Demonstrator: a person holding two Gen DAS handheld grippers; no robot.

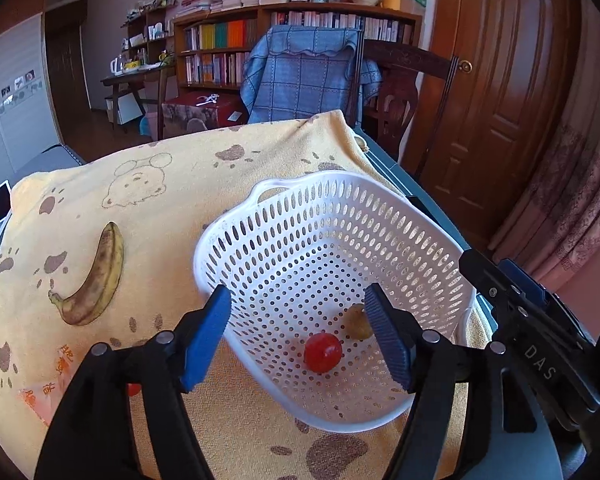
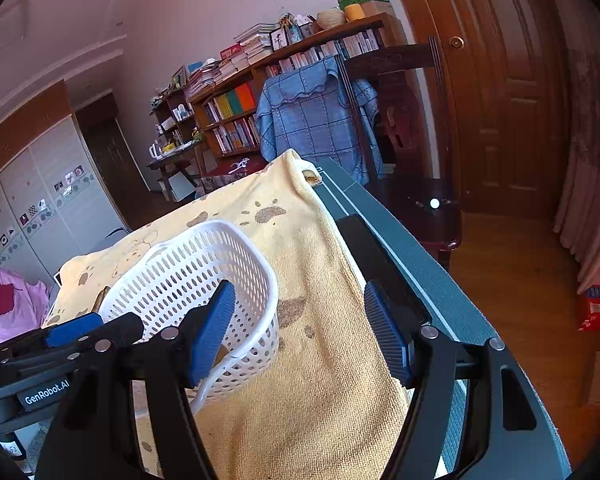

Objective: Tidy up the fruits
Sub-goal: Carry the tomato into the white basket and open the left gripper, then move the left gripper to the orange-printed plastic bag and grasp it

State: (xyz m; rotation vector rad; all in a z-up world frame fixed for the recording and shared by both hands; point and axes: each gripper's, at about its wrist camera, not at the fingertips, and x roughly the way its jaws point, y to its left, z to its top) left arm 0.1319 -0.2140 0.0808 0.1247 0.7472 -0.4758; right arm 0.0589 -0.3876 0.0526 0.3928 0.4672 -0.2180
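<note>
The white basket [image 1: 332, 280] is sitting near the yellow towel's [image 1: 160, 200] right edge. Inside it are lying one red tomato [image 1: 323, 352] and one kiwi [image 1: 358, 322]; one banana [image 1: 94, 280] is lying on open towel left of the basket. The left gripper [image 1: 300, 332] is hanging spread over the basket, pinching nothing. The right gripper [image 2: 300, 328] is gaping empty just right of the basket.

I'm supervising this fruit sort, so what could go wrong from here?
The red fruit lies loose on the white basket's floor beside the kiwi; a nudge from the open left gripper could roll it. The banana remains out on the yellow towel, which could bunch when the banana is grabbed.
</note>
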